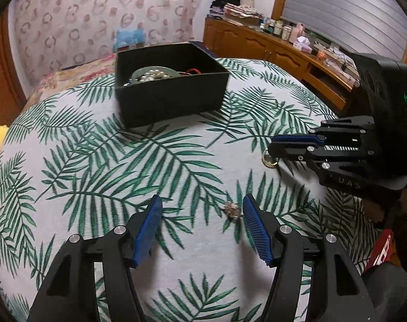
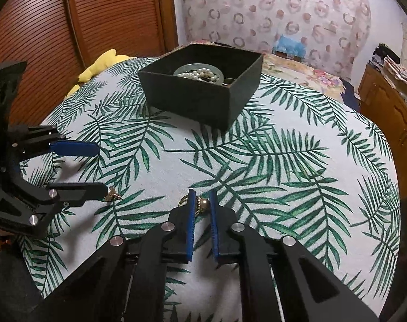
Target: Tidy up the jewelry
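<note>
Jewelry left to sort: two small loose pieces on the leaf-print cloth (image 2: pixel 283 161), both near its front edge, well apart from the black box (image 2: pixel 203 99) toward the far edge. The box already holds a pearl strand (image 2: pixel 196 75) on a pale green bangle (image 2: pixel 187 69).

Right gripper (image 2: pixel 202 204): jaws nearly together around a gold ring-and-bead piece (image 2: pixel 203 203). Bead sits in the narrow gap; gold loop (image 2: pixel 183 201) pokes out past the left-hand pad. Pad contact probably made, but the wrist view does not settle it. In the left wrist view the same piece (image 1: pixel 270 160) lies at the tips (image 1: pixel 273 145), touching the cloth.

Left gripper (image 1: pixel 202 209): jaws apart, nothing between the pads. A small sparkly charm (image 1: pixel 231 209) lies on the cloth just inside the right-hand pad (image 1: pixel 254 228), off centre in the gap. Long axis unreadable; piece too small.

Judgement: left hand is nearer the charm and needs a slight sideways shift toward it before closing. Box lies straight ahead of both hands.
</note>
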A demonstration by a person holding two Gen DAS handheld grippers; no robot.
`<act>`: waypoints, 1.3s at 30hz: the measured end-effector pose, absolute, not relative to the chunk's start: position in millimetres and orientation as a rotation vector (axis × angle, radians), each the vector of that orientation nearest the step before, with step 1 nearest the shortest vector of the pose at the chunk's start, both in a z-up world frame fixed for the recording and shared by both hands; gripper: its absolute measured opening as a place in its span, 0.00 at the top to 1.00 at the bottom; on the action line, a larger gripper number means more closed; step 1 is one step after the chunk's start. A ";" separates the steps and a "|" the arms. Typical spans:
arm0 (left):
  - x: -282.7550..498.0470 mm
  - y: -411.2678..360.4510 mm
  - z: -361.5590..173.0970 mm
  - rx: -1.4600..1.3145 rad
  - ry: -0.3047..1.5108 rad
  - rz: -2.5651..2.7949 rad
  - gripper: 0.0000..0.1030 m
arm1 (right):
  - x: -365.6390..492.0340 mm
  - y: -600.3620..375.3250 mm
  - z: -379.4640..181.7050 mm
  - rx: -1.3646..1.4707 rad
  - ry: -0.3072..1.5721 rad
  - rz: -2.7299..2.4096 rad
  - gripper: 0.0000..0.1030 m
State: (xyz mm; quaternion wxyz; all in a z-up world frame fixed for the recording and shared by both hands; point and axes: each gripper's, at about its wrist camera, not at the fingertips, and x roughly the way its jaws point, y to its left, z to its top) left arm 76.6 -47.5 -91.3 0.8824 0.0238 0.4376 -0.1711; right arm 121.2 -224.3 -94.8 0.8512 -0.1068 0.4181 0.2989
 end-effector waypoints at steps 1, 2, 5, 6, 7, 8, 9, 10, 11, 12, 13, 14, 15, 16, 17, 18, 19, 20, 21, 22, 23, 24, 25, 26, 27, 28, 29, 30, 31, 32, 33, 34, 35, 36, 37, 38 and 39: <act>76.3 -50.0 -91.9 0.056 0.912 -0.362 0.42 | 120.8 -225.5 -94.8 -0.221 0.879 0.630 0.89; 75.9 -53.1 -92.6 0.064 0.911 -0.368 0.42 | 120.8 -226.7 -94.6 -0.219 0.878 0.630 0.89; 75.8 -58.7 -94.1 0.079 0.912 -0.379 0.53 | 119.5 -230.7 -94.6 -0.212 0.874 0.629 0.89; 75.9 -60.3 -94.8 0.083 0.913 -0.383 0.58 | 119.3 -231.5 -94.2 -0.210 0.873 0.629 0.89; 75.9 -61.3 -95.6 0.086 0.915 -0.386 0.65 | 118.9 -232.5 -93.7 -0.208 0.871 0.630 0.89; 76.0 -62.5 -96.5 0.089 0.918 -0.390 0.68 | 118.8 -233.4 -93.4 -0.207 0.869 0.631 0.89; 75.7 -63.5 -96.8 0.096 0.914 -0.388 0.73 | 118.8 -234.1 -93.2 -0.206 0.867 0.631 0.89; 75.2 -63.9 -97.1 0.100 0.912 -0.389 0.80 | 118.8 -234.7 -93.1 -0.204 0.866 0.630 0.89; 74.9 -64.0 -97.0 0.102 0.912 -0.392 0.83 | 119.2 -235.5 -92.8 -0.202 0.865 0.631 0.89; 74.8 -63.7 -97.0 0.094 0.915 -0.401 0.91 | 119.4 -235.5 -92.5 -0.201 0.864 0.631 0.89; 74.8 -63.2 -96.8 0.089 0.916 -0.407 0.91 | 119.7 -234.8 -92.5 -0.200 0.864 0.632 0.89; 74.0 -63.1 -96.2 0.087 0.912 -0.407 0.92 | 120.2 -234.9 -92.3 -0.199 0.863 0.633 0.89; 73.7 -63.2 -95.3 0.085 0.907 -0.407 0.92 | 120.7 -235.0 -92.0 -0.199 0.862 0.634 0.89; 73.9 -62.9 -94.0 0.082 0.904 -0.406 0.92 | 121.4 -234.9 -91.7 -0.198 0.861 0.635 0.89; 74.6 -62.3 -92.5 0.078 0.900 -0.404 0.92 | 122.3 -234.7 -91.0 -0.198 0.860 0.636 0.89; 75.9 -60.8 -90.1 0.075 0.894 -0.401 0.92 | 122.6 -235.3 -90.6 -0.198 0.858 0.637 0.89; 77.4 -59.4 -87.8 0.072 0.890 -0.398 0.92 | 122.7 -235.6 -90.1 -0.198 0.856 0.639 0.89; 78.4 -58.5 -86.1 0.069 0.887 -0.396 0.92 | 123.5 -235.0 -89.0 -0.199 0.853 0.641 0.89; 80.4 -56.7 -83.1 0.067 0.880 -0.392 0.92 | 124.7 -234.4 -87.2 -0.201 0.849 0.643 0.89; 82.6 -55.4 -80.6 0.065 0.875 -0.389 0.92 | 125.7 -233.9 -85.5 -0.203 0.845 0.645 0.89; 85.6 -53.4 -77.5 0.063 0.869 -0.384 0.92 | 127.2 -233.5 -83.4 -0.204 0.841 0.647 0.89; 89.1 -51.1 -74.3 0.061 0.863 -0.379 0.92 | 129.3 -232.7 -80.5 -0.206 0.835 0.648 0.89; 91.7 -50.5 -72.3 0.060 0.859 -0.374 0.92 | 131.5 -232.2 -77.7 -0.206 0.829 0.649 0.89; 95.0 -48.8 -69.4 0.058 0.853 -0.369 0.92 | 133.8 -231.8 -74.9 -0.206 0.823 0.651 0.89; 99.4 -46.3 -65.5 0.056 0.847 -0.363 0.92 | 137.2 -230.8 -70.4 -0.206 0.813 0.654 0.89; 103.1 -44.8 -62.6 0.056 0.840 -0.357 0.92 | 139.8 -230.1 -67.2 -0.206 0.807 0.656 0.89; 106.6 -43.4 -59.4 0.057 0.834 -0.353 0.92 | 142.9 -229.0 -63.5 -0.208 0.798 0.658 0.89; 111.5 -41.3 -55.0 0.057 0.825 -0.347 0.92 | 145.8 -228.0 -60.2 -0.209 0.791 0.660 0.89; 115.2 -39.9 -51.9 0.058 0.818 -0.342 0.92 | 149.1 -227.0 -56.7 -0.212 0.784 0.662 0.89; 120.6 -38.7 -47.6 0.060 0.811 -0.337 0.92 | 152.5 -225.8 -53.0 -0.214 0.776 0.665 0.89; 124.2 -38.4 -44.4 0.063 0.805 -0.333 0.92 | 156.0 -224.8 -49.1 -0.215 0.767 0.669 0.89; 128.0 -38.0 -40.9 0.065 0.797 -0.329 0.92 | 158.6 -224.3 -45.8 -0.214 0.761 0.672 0.89; 133.2 -37.5 -35.7 0.068 0.785 -0.326 0.92 | 161.5 -223.1 -42.6 -0.213 0.754 0.676 0.89; 136.8 -37.7 -32.8 0.070 0.778 -0.324 0.92 | 165.8 -221.2 -38.7 -0.214 0.747 0.680 0.89; 140.0 -37.6 -29.9 0.071 0.771 -0.320 0.92 | 169.4 -219.5 -35.9 -0.216 0.740 0.683 0.89; 143.3 -35.9 -27.1 0.072 0.764 -0.317 0.92 | 172.3 -218.3 -33.8 -0.217 0.736 0.685 0.89; 148.4 -34.5 -23.7 0.070 0.757 -0.314 0.92 | 175.8 -216.8 -31.5 -0.218 0.731 0.687 0.89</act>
